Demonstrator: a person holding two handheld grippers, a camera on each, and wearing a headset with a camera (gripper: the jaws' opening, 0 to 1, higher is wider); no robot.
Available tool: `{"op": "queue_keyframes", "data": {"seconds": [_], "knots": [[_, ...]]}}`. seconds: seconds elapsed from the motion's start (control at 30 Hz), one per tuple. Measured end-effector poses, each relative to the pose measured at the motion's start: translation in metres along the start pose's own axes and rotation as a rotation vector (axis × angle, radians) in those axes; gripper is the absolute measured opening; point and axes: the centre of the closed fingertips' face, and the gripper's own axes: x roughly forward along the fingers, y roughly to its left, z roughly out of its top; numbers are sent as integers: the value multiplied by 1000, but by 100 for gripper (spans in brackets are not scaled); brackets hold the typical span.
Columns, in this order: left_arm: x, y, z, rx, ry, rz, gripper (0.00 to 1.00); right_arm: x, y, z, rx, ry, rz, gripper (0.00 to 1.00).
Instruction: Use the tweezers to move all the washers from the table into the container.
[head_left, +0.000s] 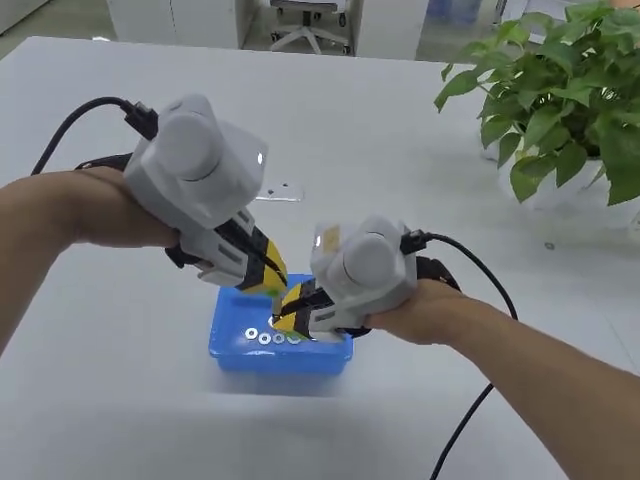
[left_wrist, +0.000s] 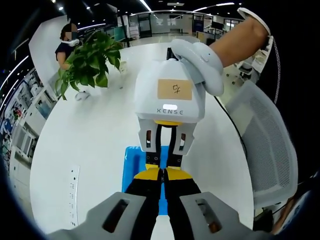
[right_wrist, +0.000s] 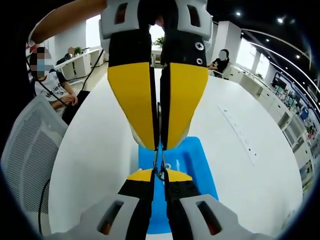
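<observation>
1. The left gripper (head_left: 272, 280) and right gripper (head_left: 288, 312) meet tip to tip just above the blue container (head_left: 235, 350), which sits on the white counter (head_left: 400, 150).
2. In the right gripper view the left jaws are pressed narrow on a thin metal strip, the tweezers (right_wrist: 159, 145). The right jaws look closed around its lower end, though that pinch is small and hard to read.
3. Several washers (head_left: 265, 338) lie in a row inside the container, near its front wall. I cannot tell whether the tweezers carry one.
4. The step in hand seems to be a release over the container, or a regrip of the tool. Hold the tips low inside the rim, ease the squeeze slowly, and brace with one gripper so the tool cannot twist.
5. The tweezers are slim, springy, polished metal, likely to slide on the smooth yellow pads. The washers are small, flat, shiny rings, apt to bounce on hard plastic. The container is a shallow, rigid, rectangular tray, and the counter is plain and matte.
</observation>
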Motion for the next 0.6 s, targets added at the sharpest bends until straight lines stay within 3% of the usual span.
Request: {"op": "queue_keyframes", "data": {"seconds": [0.6], "knots": [[27, 18, -21, -23, 11, -11, 5, 22, -16, -28, 36, 16, 18, 9]]}}
